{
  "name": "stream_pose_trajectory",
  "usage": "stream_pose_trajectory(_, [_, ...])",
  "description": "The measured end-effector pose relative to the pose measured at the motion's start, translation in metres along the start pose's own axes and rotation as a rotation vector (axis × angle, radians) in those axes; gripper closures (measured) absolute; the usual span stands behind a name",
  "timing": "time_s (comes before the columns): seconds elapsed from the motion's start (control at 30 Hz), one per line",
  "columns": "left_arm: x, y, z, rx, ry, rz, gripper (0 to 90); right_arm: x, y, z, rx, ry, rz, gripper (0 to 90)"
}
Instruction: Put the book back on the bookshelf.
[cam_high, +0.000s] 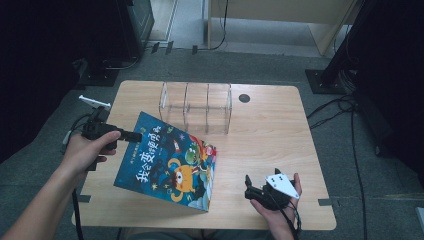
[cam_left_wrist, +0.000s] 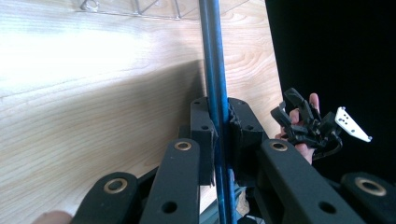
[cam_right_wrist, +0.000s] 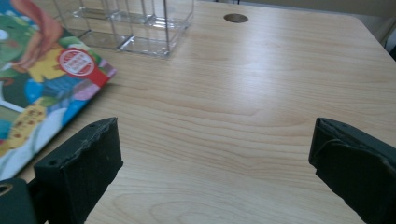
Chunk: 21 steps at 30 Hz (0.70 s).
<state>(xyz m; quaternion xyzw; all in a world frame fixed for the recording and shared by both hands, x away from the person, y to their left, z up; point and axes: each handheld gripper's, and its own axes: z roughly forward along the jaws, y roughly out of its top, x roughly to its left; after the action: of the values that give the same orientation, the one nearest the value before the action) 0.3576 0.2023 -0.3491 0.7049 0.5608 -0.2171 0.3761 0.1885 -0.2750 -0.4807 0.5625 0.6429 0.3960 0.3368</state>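
Left gripper (cam_high: 131, 134) clamped on the left edge of the book (cam_high: 170, 162); in the left gripper view the jaws pinch the thin blue edge of the book (cam_left_wrist: 215, 70) between the pads, closed down tight on it. Book is tilted: left edge lifted off the table (cam_high: 270, 130), right edge looks to rest on the wood, cover facing up. Likely the edge grip is there to swing the book upright so it can go into a slot.

Rack (cam_high: 196, 106), clear, with dividers, stands just behind the book, at the far side of the table. The book's far corner is near the rack's front; can't tell if they touch. The narrow slots probably explain the lift: a flat book won't go in, it has to stand on edge first.

Right gripper (cam_high: 256, 186) sits well right of the book, low at the near table edge, held in the person's hand. In the right gripper view its jaws are spread wide with nothing but bare table (cam_right_wrist: 243, 107) between them, book (cam_right_wrist: 51, 88) corner off to one side, rack (cam_right_wrist: 135, 23) beyond. Probably waiting to steady the free edge once the book stands.
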Motion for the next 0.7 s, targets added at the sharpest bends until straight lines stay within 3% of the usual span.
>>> stream_pose_trajectory(0.3, [-0.012,0.007,-0.01,0.012,0.03,0.007,84.3,-0.033,-0.006,0.007,0.029,-0.05,0.018,2.1])
stream_pose_trajectory(0.47, [-0.023,0.013,-0.017,0.011,0.076,0.025,84.5,-0.054,-0.012,0.014,0.055,-0.079,0.037,2.1])
stream_pose_trajectory(0.7, [-0.034,0.018,-0.02,0.027,0.11,0.044,84.7,-0.078,-0.015,0.016,0.093,-0.098,0.071,2.1])
